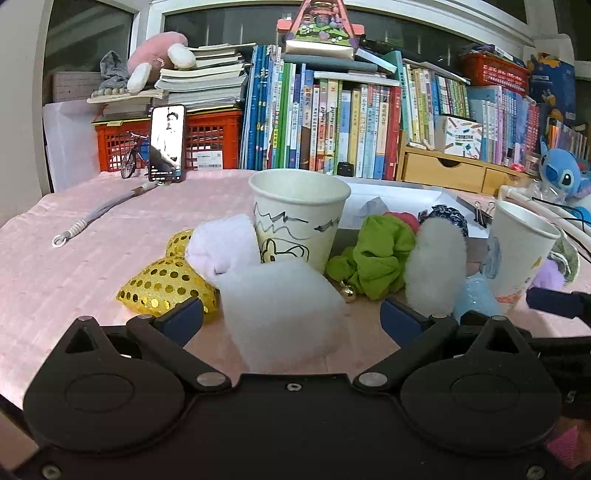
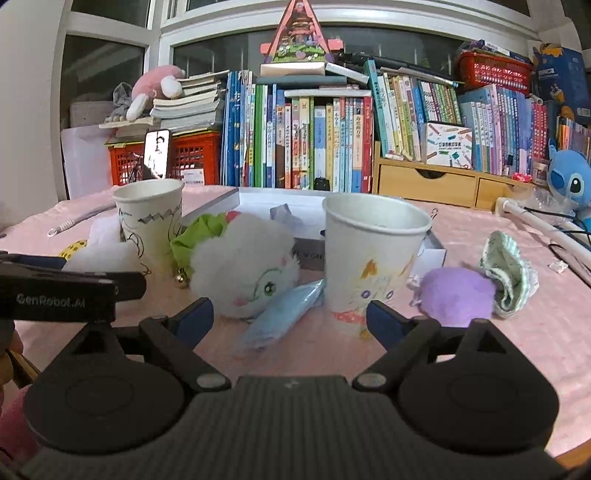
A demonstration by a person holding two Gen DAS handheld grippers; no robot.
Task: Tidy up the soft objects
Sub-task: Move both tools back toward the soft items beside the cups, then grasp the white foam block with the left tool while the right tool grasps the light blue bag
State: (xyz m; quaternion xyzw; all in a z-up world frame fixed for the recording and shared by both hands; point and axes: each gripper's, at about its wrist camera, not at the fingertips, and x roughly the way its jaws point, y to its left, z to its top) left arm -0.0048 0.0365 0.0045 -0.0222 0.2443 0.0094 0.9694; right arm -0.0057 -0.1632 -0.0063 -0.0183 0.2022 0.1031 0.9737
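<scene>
Nothing sorted yet: white plush (image 2: pixel 245 273), green scrunchie (image 1: pixel 376 254), purple pompom (image 2: pixel 456 295) loose around empty right cup (image 2: pixel 373 254). Left gripper (image 1: pixel 291 314), right gripper (image 2: pixel 290 317): jaws open, empty.

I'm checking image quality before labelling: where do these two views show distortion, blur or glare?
Left wrist view: fisheye bends the row of upright books, and the near white fluffy pad looks soft and out of focus. Right wrist view: the white window frame bows, and the corners go dark. No strong glare in either.

dark windows (image 2: pixel 103 66) behind crowded bookshelf (image 2: pixel 314 140) (pink cloth (image 1: pixel 55 266) covers table).
</scene>
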